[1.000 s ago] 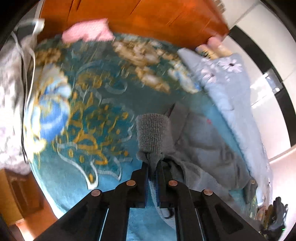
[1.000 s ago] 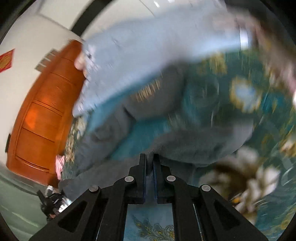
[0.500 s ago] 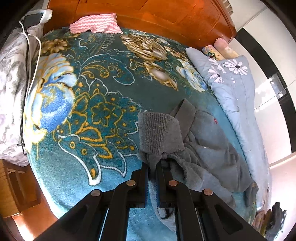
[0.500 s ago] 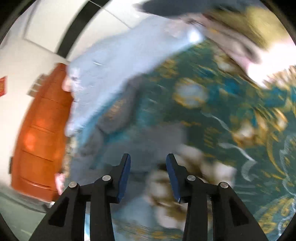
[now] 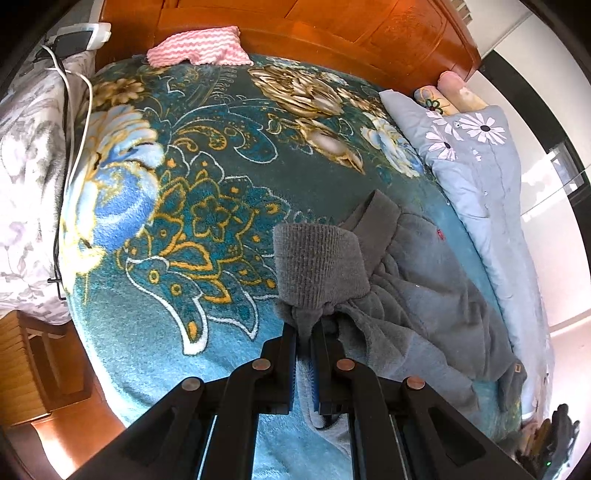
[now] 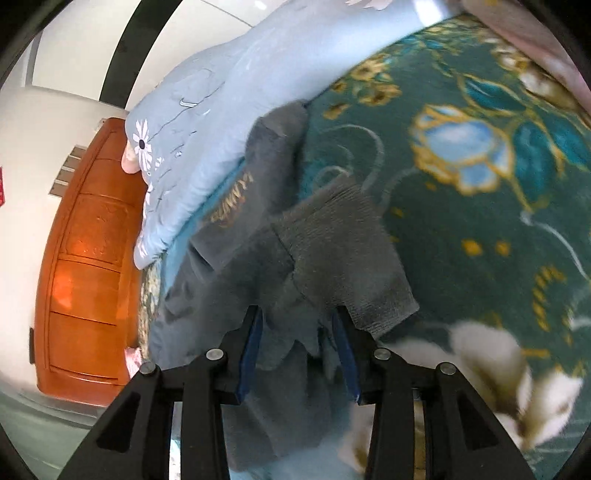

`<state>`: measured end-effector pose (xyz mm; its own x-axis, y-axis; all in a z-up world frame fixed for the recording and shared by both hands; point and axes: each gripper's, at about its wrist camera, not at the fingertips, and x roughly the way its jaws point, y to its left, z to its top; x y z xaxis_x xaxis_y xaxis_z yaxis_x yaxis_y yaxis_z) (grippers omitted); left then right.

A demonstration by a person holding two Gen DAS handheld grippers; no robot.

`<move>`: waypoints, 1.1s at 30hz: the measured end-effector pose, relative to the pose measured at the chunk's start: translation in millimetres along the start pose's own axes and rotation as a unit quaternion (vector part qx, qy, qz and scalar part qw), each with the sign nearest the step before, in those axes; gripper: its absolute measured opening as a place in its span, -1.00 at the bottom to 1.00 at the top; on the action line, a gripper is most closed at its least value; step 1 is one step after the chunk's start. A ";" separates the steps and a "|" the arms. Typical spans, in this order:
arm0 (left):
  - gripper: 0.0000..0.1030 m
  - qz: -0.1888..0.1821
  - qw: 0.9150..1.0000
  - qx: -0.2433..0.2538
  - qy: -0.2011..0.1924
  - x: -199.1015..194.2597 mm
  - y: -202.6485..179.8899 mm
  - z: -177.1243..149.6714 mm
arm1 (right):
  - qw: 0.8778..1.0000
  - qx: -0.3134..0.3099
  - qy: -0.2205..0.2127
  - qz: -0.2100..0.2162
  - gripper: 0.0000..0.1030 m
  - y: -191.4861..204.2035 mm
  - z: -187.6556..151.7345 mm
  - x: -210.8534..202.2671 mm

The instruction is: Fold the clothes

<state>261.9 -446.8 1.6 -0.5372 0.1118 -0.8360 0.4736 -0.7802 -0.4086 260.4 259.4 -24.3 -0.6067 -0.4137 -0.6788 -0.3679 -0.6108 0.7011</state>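
A grey fleece garment [image 5: 424,295] lies rumpled on a teal flowered blanket [image 5: 221,166]. My left gripper [image 5: 304,328] is shut on a bunch of its cloth just below a ribbed cuff [image 5: 317,262], which stands up ahead of the fingers. In the right wrist view the same garment [image 6: 236,288] spreads under my right gripper [image 6: 297,321]. Its jaws stand apart, with loose grey cloth lying between them. A second ribbed cuff [image 6: 343,251] sits just beyond the right finger. The pads do not press on the cloth.
A light blue daisy-print quilt [image 5: 476,166] runs along the bed's far side, beside the garment. A pink striped cloth [image 5: 195,50] lies by the wooden headboard [image 5: 332,26]. A white cable [image 5: 79,147] and grey floral bedding [image 5: 26,184] lie at the left edge.
My right gripper has opened, let go of the grey cloth it pinched, and swung over to the ribbed cuff. The left gripper has stayed shut on the garment in place.
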 end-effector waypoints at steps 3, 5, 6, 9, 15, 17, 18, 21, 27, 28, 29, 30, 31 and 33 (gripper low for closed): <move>-0.86 0.004 1.000 -0.004 0.002 1.5 3.2 -1.8 | 1.000 -0.010 -0.016 0.006 -0.19 -2.4 3.0 -13.0; -0.86 0.006 1.000 -0.010 0.004 3.9 5.4 -3.3 | 1.000 -0.004 -0.023 -0.007 -0.19 -14.7 2.8 -21.1; -0.86 0.007 1.000 -0.011 0.005 5.2 5.5 -3.8 | 1.000 0.000 -0.022 -0.018 -0.19 -23.4 1.6 -23.9; -0.86 0.011 1.000 -0.013 0.007 8.9 4.2 -5.1 | 0.999 0.039 -0.009 -0.019 -0.19 -51.6 -3.2 -18.6; -0.86 0.011 1.000 -0.013 0.008 9.7 2.0 -5.8 | 0.997 0.074 -0.015 -0.001 -0.19 -56.0 -5.2 2.5; -0.86 0.005 1.000 -0.015 0.007 8.1 3.5 -5.6 | 0.997 0.081 -0.017 0.003 -0.19 -51.8 -3.6 8.8; -0.86 0.002 1.000 -0.018 0.006 7.8 4.6 -5.8 | 0.997 0.081 -0.017 0.003 -0.19 -49.2 -2.8 12.2; -0.86 -0.005 1.000 -0.028 0.006 7.3 7.9 -6.6 | 0.995 0.098 -0.029 0.007 -0.33 -45.6 -4.3 18.7; -0.87 -0.021 0.999 -0.031 -0.001 0.0 10.1 -5.2 | 0.991 0.110 -0.071 0.024 -0.89 -35.3 -6.1 -11.9; -0.87 -0.025 0.999 -0.032 -0.005 -2.7 9.9 -4.3 | 0.991 0.105 -0.084 0.026 -0.89 -32.1 -4.9 -25.1; -0.87 -0.030 0.999 -0.033 -0.009 -5.3 9.5 -3.3 | 0.990 0.100 -0.097 0.028 -0.89 -29.9 -3.5 -38.7; -0.87 -0.035 0.999 -0.035 -0.012 -7.9 9.2 -2.3 | 0.989 0.095 -0.110 0.030 -0.89 -28.0 -2.0 -52.5; -0.88 -0.041 0.998 -0.034 -0.016 -11.0 7.8 -1.1 | 0.988 0.087 -0.125 0.031 -0.90 -25.9 -0.5 -70.7; -0.88 -0.056 0.998 -0.029 -0.025 -19.0 3.7 2.3 | 0.985 0.068 -0.157 0.034 -0.90 -22.8 -0.4 -111.2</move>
<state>272.3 -453.3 16.8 -0.6223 0.1655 -0.7651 0.4476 -0.7266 -0.5213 336.5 319.0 35.2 -0.8135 -0.2091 -0.5426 -0.3960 -0.4840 0.7803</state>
